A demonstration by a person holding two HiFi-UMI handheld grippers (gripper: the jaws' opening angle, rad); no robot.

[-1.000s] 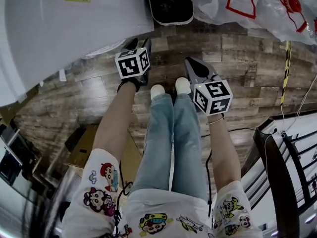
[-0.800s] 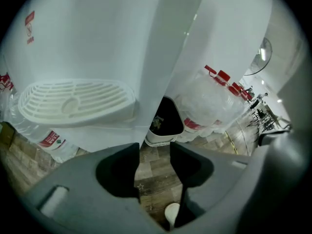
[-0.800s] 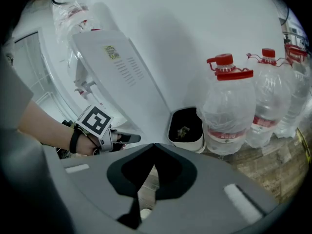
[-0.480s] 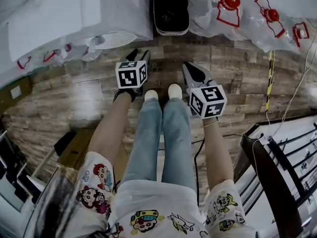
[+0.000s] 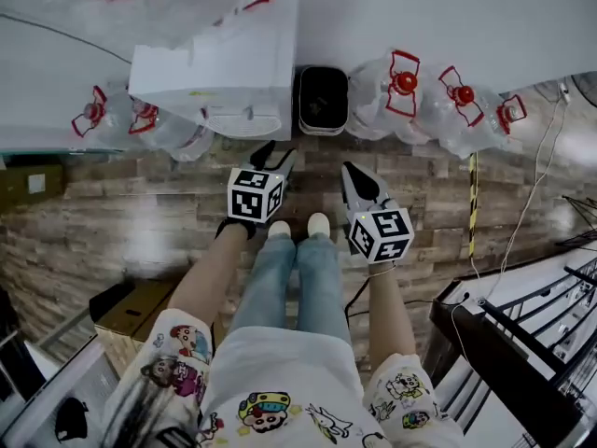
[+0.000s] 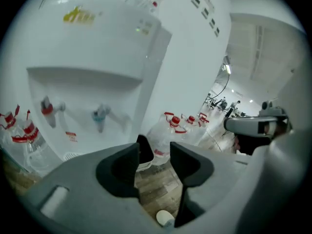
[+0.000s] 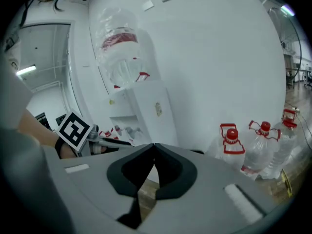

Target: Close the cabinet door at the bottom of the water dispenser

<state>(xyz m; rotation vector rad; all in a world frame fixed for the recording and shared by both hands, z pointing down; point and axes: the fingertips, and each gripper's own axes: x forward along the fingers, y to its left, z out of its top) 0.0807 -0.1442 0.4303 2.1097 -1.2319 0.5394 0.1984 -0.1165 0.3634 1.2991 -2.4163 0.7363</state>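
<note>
Head view showed left gripper (image 5: 278,153) gaping empty and right gripper (image 5: 347,169) clenched on nothing before water dispenser (image 5: 219,73); its unseen cabinet door was probably light, stiff, best pushed at free edge.

No words or numbers can be read. The yellow mark (image 6: 78,16) on the water dispenser (image 6: 97,52) is too blurry.

The dispenser (image 5: 219,68) is a white upright box on the wood floor against the white wall, at 11 o'clock in the head view. An upturned bottle (image 7: 119,48) wrapped in clear plastic sits on top. In its front recess a red tap (image 6: 47,106) hangs at 9 o'clock of a blue tap (image 6: 101,115), above a drip tray (image 5: 241,122). The door at its foot cannot be made out.
</note>
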